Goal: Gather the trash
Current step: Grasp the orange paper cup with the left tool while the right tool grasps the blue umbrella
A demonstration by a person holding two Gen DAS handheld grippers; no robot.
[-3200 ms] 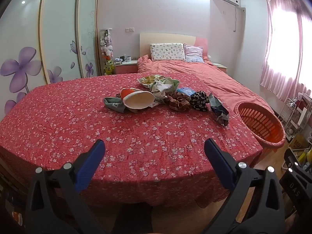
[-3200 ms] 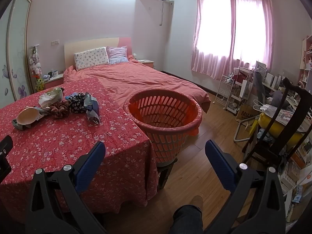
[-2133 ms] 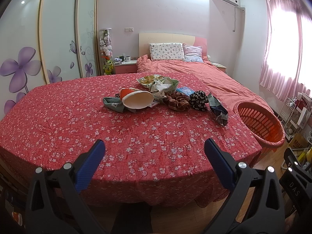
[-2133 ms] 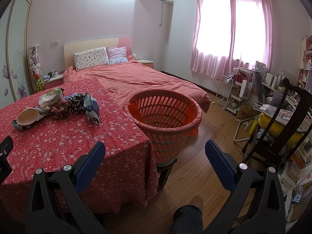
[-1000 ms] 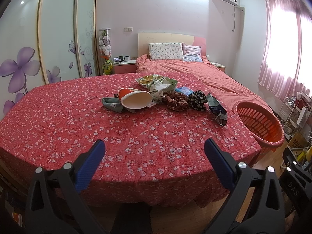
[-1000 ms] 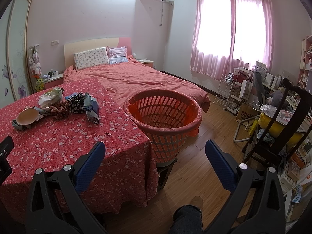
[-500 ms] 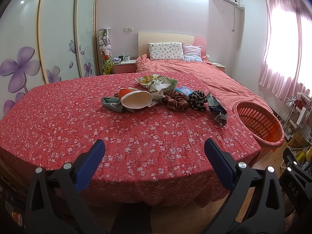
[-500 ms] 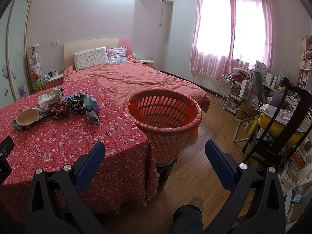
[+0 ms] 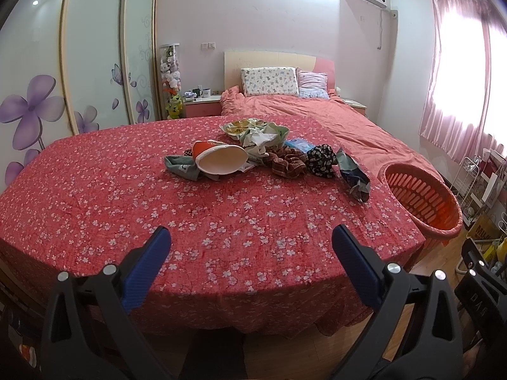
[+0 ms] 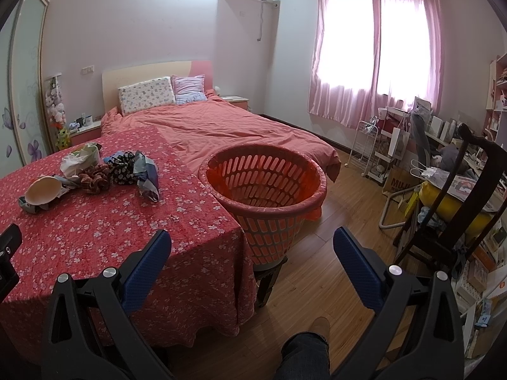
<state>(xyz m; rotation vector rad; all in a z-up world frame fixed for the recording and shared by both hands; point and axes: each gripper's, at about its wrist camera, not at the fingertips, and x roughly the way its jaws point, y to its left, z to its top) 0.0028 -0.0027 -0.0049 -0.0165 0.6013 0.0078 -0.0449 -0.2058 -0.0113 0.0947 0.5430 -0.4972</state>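
Both grippers hang wide open and empty: the left gripper (image 9: 250,250) at the bottom over the red flowered tabletop (image 9: 126,209), the right gripper (image 10: 252,253) below the orange basket (image 10: 269,218). The trash pile (image 9: 266,158) lies mid-frame, basket at its right.

A pile of trash (image 9: 253,155) sits far across a table (image 9: 126,209) with a red floral cloth. An orange basket (image 9: 421,196) stands at the table's right edge. The left gripper (image 9: 250,253) hovers near, jaws wide apart.
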